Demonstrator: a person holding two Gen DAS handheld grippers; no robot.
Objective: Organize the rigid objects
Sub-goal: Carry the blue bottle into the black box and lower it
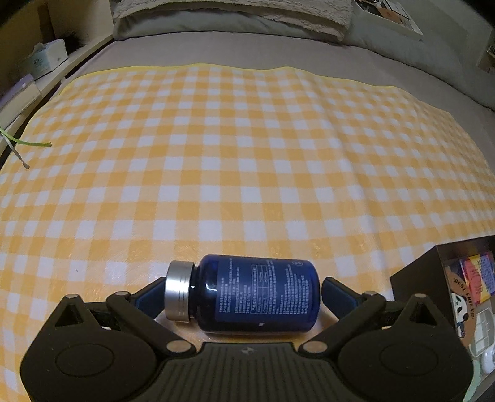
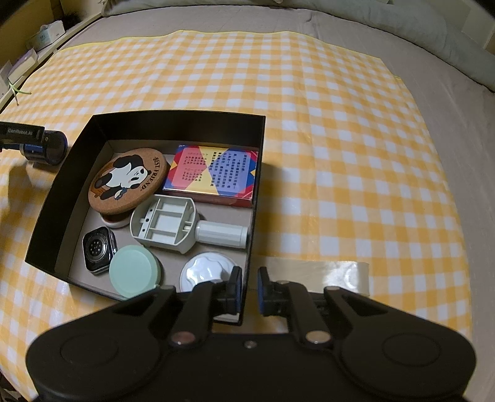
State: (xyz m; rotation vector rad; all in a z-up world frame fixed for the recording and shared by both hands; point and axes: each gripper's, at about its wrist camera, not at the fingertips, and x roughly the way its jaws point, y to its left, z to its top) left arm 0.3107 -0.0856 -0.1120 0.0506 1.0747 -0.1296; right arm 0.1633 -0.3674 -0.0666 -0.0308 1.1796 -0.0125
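A dark blue bottle [image 1: 256, 293] with a silver cap lies on its side on the yellow checked cloth, between the wide-open fingers of my left gripper [image 1: 239, 293]; neither pad touches it. It also shows in the right wrist view [image 2: 51, 150], left of the black box [image 2: 173, 120]. My right gripper [image 2: 249, 289] straddles the box's near right wall, its pads close to the wall; contact is unclear. In the box lie a panda cork coaster [image 2: 126, 182], a colourful card box [image 2: 213, 173], a white plastic tool [image 2: 179, 227], a smartwatch [image 2: 97, 249], a mint round lid [image 2: 133, 272] and a white round lid [image 2: 205, 273].
The box corner shows at the right in the left wrist view [image 1: 445, 278]. A strip of clear tape [image 2: 328, 273] lies on the cloth right of the box. The cloth covers a grey bed with pillows [image 1: 232, 15] at the far end. A shelf with a tissue box [image 1: 43, 57] runs along the left.
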